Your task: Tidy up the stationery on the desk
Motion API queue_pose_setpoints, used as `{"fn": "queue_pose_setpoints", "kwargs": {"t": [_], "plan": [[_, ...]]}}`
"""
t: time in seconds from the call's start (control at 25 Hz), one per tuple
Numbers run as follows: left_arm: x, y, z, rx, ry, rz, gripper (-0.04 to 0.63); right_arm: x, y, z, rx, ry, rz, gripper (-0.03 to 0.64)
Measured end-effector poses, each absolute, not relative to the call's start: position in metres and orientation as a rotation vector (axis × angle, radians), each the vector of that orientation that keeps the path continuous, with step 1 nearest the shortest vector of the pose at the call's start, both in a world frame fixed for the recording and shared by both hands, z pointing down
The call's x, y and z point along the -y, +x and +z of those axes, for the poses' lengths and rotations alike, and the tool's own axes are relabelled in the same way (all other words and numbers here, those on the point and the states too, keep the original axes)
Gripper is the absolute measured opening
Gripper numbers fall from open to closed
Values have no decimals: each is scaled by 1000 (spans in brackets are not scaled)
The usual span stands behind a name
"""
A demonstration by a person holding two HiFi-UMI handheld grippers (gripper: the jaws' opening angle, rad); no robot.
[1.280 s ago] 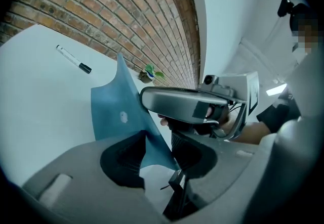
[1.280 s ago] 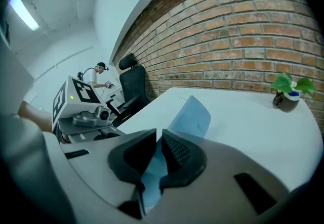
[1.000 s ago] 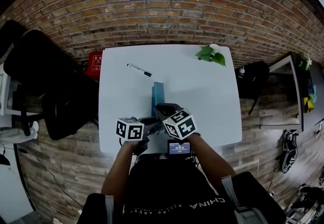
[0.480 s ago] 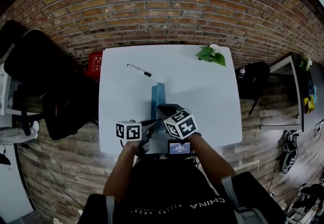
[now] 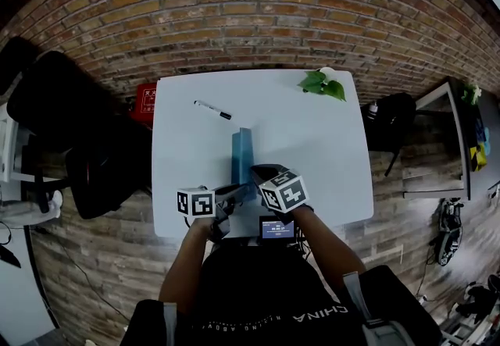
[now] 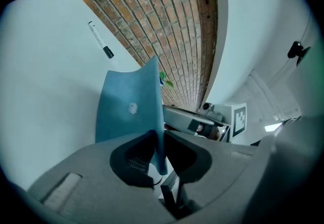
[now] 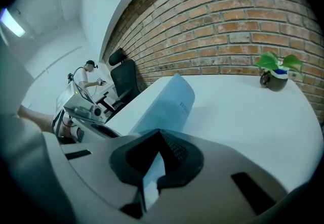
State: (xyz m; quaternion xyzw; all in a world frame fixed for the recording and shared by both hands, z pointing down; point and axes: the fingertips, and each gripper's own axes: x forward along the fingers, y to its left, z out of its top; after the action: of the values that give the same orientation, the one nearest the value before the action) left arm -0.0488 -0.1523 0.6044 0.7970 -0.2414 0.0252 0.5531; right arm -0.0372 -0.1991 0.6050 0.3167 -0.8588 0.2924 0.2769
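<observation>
A thin blue notebook (image 5: 241, 153) stands on its edge on the white desk (image 5: 312, 157). Both grippers hold its near end. My left gripper (image 5: 234, 197) comes in from the left. Its jaws have just been closing, and they now pinch the blue cover (image 6: 129, 112) at the left gripper's (image 6: 158, 138) tips. My right gripper (image 5: 251, 179) is shut on a thin blue edge of the same notebook (image 7: 164, 104), which runs between the right gripper's (image 7: 157, 139) pads. A black-capped white marker (image 5: 213, 108) lies at the far left of the desk and also shows as the marker (image 6: 101, 40).
A small potted plant (image 5: 324, 83) stands at the desk's far right corner, and this plant (image 7: 276, 71) is also in the right gripper view. A brick wall runs behind the desk. A black chair (image 5: 70, 118) and a red box (image 5: 144, 98) are to the left.
The right gripper has moved a little forward and down with the notebook's near end. The left gripper has stayed in place and rolled slightly. The notebook now shows longer along the desk.
</observation>
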Motion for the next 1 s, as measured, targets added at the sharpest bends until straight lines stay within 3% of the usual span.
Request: {"fn": "queue_pose_setpoints", "kwargs": {"t": [0.56,1.0], "plan": [[154,-43,581,541,1944,6,64,198,-31,587,2392,879,808,9],[160,22,560,407,1960,-28,66,205,35,564,2382,1053,755,9]]}}
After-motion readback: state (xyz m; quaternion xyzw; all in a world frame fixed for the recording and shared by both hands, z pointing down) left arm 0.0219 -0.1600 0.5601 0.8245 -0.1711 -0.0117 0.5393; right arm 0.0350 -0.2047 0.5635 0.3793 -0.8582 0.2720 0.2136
